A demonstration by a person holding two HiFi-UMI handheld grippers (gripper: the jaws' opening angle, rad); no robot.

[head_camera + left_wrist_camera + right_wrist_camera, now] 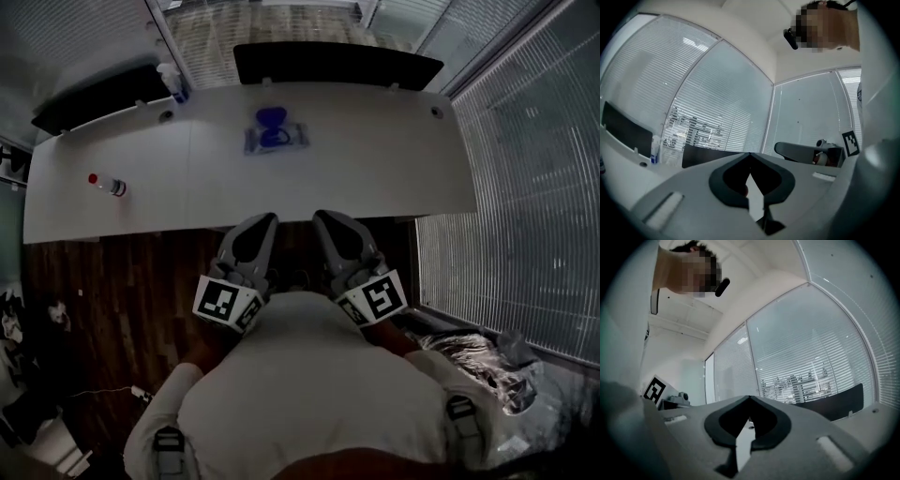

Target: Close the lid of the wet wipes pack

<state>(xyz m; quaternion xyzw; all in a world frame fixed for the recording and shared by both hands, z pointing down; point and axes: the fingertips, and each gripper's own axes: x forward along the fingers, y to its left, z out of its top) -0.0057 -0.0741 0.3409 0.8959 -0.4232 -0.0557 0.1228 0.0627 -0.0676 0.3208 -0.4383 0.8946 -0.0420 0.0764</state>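
Observation:
The wet wipes pack (pixel 275 136) lies on the far middle of the white table (pixel 384 169), its blue lid (pixel 271 119) standing up open. Both grippers are held close to the person's chest, well short of the table and away from the pack. My left gripper (pixel 263 222) and right gripper (pixel 322 219) point toward the table edge, side by side. In the left gripper view my left gripper (pixel 750 154) has its jaw tips touching with nothing between them. The right gripper view shows my right gripper (pixel 750 398) the same way. Neither gripper view shows the pack.
A small red-capped bottle (pixel 108 185) lies on the table's left part. A spray bottle (pixel 172 82) stands at the back left corner. A black panel (pixel 337 64) runs along the far edge. Window blinds close the right side; wood floor lies between me and the table.

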